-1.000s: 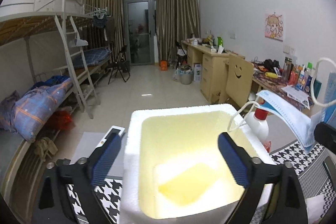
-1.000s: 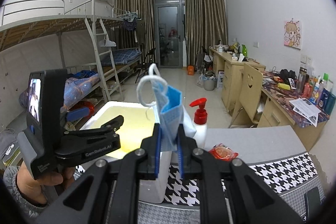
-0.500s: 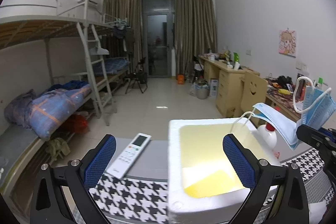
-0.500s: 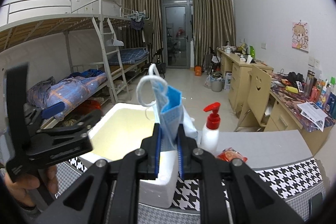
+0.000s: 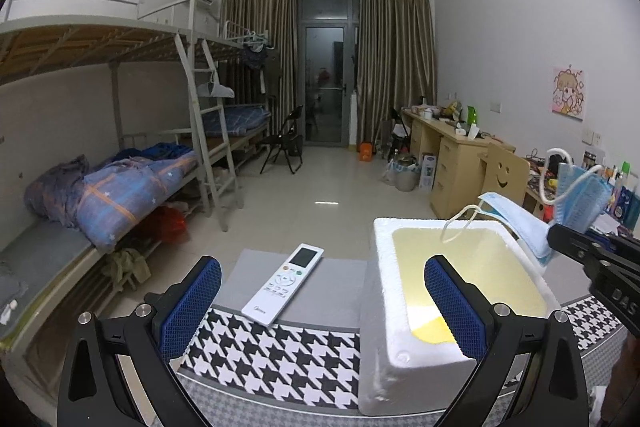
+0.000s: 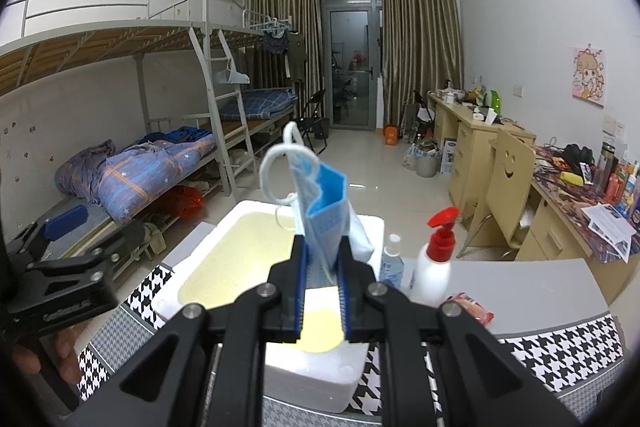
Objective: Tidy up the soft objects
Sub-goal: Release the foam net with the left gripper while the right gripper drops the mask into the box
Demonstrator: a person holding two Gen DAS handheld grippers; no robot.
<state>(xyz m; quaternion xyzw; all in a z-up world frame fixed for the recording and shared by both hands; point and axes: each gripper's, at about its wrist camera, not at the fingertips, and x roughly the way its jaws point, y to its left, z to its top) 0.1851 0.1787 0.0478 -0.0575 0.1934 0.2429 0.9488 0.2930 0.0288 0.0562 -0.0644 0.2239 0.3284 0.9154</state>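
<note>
Blue mask point(image 6: 324, 223), white foam box point(image 5: 404, 375), black-and-white houndstooth cloth point(image 5: 280, 355), white remote point(image 5: 283, 283), red-capped bottle point(image 6: 434, 267)

The right gripper point(image 6: 322, 287) pinches a folded blue face mask point(image 6: 323, 211) between its blue pads, the mask standing up above the fingertips with its white ear loop point(image 6: 276, 163) curling to the upper left. Directly beyond and below the fingers sits a white foam box point(image 6: 224, 247), open on top. Just right of it stand a white pump bottle point(image 6: 434, 263) with a red top and a small clear bottle point(image 6: 391, 259). Far left, the left gripper point(image 6: 64, 283) hangs over the checked cloth point(image 6: 560, 355).
</note>
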